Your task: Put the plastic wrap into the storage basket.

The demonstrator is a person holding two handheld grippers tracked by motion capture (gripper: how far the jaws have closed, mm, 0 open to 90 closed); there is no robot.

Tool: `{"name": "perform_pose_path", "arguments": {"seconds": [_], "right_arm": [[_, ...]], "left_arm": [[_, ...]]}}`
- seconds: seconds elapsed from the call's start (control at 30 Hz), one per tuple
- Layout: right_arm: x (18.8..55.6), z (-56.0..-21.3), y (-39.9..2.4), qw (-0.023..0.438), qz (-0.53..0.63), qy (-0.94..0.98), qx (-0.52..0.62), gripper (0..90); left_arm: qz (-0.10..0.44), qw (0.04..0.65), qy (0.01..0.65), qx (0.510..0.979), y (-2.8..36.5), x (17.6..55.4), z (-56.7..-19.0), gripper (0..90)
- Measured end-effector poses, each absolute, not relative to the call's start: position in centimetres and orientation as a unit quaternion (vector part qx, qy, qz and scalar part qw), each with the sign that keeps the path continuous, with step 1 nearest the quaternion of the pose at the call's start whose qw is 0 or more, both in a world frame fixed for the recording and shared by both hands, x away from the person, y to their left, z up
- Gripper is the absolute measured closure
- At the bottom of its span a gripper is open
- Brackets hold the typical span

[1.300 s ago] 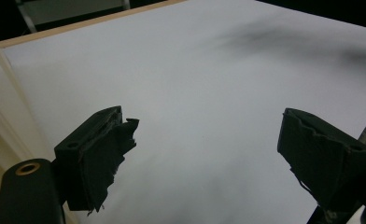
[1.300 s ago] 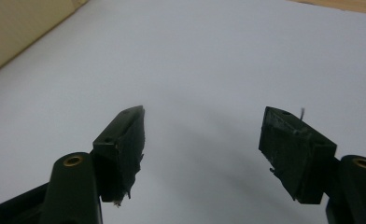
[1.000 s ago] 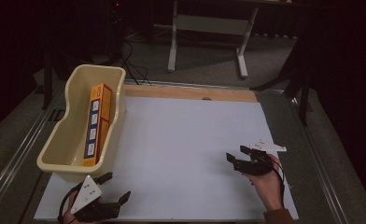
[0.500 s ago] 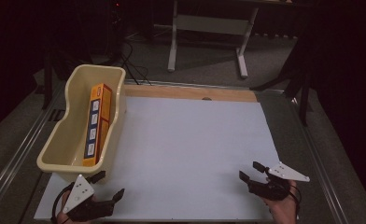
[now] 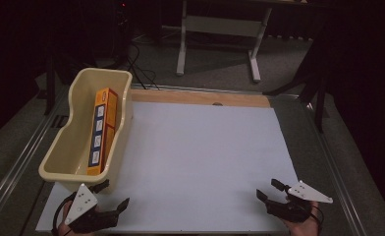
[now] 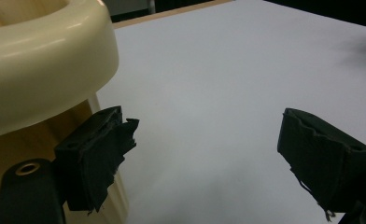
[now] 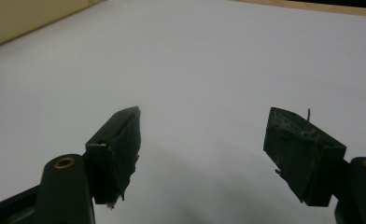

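1. The orange box [image 5: 101, 129] lies on its edge inside the cream tub [image 5: 58, 164] at the far left of the bench [image 5: 200, 147], its long axis running near to far along the tub's length.
2. My left hand-held gripper [image 5: 113, 196] sits at the near-left corner, just beside the tub's near end; in the left gripper view the tub's rim [image 6: 45, 56] rises right by one jaw. Its jaws stand apart, nothing between them.
3. My right hand-held gripper [image 5: 271, 189] is at the near-right corner, well apart from the tub (the whole white sheet lies between). Its jaws have just been opening and stand wide, with nothing between them.
4. So I judge the left hand the nearer: the box lies far and slightly left of it, end-on, so any reach goes over the near rim.
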State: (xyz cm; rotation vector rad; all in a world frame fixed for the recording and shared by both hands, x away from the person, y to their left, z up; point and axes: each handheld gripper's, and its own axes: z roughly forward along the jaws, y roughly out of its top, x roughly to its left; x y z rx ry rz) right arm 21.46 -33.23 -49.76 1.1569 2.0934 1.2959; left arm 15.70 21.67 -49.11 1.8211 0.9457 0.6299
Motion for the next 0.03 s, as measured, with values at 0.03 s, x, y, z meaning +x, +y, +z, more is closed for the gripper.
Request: {"name": "perform_pose_path", "arguments": {"seconds": [0.03], "right_arm": [[21.53,-49.84,-33.19,0.208,0.463,0.755,0.416,26.3]], "left_arm": [[0.258,0.477,0.387,0.746,21.67,15.7,-49.11,15.5]]}}
